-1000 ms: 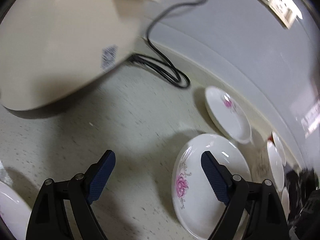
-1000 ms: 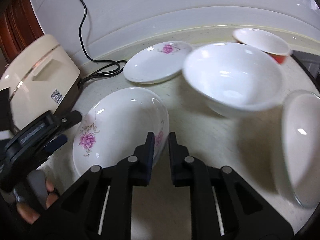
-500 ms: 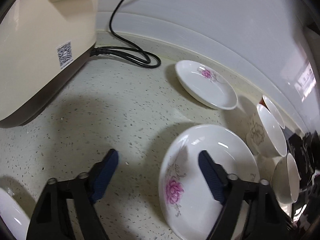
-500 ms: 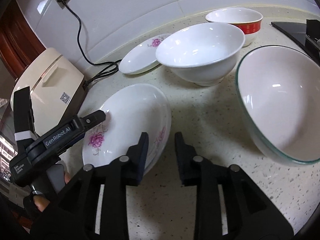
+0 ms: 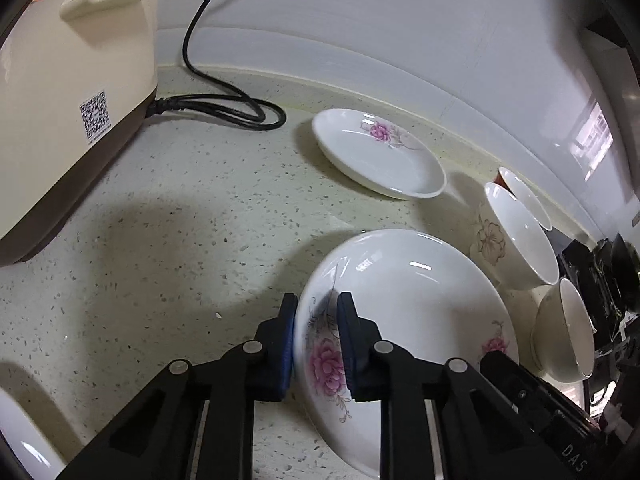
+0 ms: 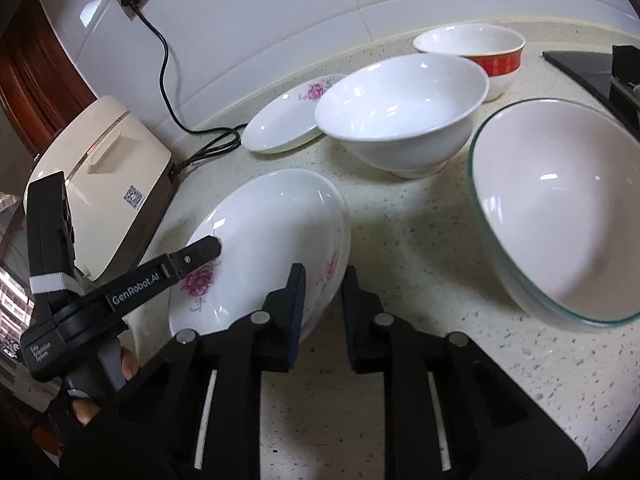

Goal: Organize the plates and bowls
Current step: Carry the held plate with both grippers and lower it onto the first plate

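Left wrist view: left gripper (image 5: 316, 316) jaws closing, hiding plate (image 5: 408, 304) rim.

**Asker:** Is there anything readable in the two views?

**Describer:** Yes. In the right wrist view, the left gripper (image 6: 214, 245) carries white lettering along its black arm: "GenRobot.AI". Its body below bears a small white label that seems to say "Data Acquisition System", though the print is tiny.

**Asker:** Anything else?

**Describer:** A cream rice cooker (image 5: 60, 92) near the left edge of the countertop (image 5: 180, 208) has a white sticker with a QR code (image 5: 95, 117) on its side; the code shows in both views, with no legible words. In the left wrist view, white letters "DAS" (image 5: 573, 456) stand on a black part at the lower right corner.
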Motion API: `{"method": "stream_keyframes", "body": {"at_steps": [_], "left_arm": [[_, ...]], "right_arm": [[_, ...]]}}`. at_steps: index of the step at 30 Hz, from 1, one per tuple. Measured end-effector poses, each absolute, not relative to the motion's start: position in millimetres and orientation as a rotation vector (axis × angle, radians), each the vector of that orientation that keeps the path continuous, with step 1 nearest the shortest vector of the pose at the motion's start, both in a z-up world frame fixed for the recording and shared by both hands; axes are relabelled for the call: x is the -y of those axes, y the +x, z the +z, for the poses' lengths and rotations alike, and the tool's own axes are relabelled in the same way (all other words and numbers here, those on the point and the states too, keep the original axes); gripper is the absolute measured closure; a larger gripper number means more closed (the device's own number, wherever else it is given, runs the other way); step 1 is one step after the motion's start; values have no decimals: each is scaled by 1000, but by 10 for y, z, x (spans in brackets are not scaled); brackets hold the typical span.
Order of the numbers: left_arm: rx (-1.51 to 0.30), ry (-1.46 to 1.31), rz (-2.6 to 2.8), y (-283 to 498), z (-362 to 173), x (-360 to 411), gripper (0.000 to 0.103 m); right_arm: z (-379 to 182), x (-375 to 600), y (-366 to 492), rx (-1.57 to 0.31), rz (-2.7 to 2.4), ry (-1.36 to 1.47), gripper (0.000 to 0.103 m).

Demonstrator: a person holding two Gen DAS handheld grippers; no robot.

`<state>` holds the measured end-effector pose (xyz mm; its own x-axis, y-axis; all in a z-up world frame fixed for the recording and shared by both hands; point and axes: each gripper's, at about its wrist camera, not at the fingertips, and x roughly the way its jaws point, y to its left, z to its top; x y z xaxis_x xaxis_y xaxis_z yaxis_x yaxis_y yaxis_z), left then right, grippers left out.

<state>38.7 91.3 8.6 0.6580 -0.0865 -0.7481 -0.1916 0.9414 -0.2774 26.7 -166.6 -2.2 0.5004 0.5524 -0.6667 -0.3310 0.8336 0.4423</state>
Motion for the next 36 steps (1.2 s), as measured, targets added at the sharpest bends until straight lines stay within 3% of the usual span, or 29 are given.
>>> {"method": "stream_keyframes", "body": {"at_steps": [36], "left_arm": [[-617, -393, 67, -512, 403, -828, 83]], "right_arm": [[161, 1863, -313, -739, 579, 297, 82]]}}
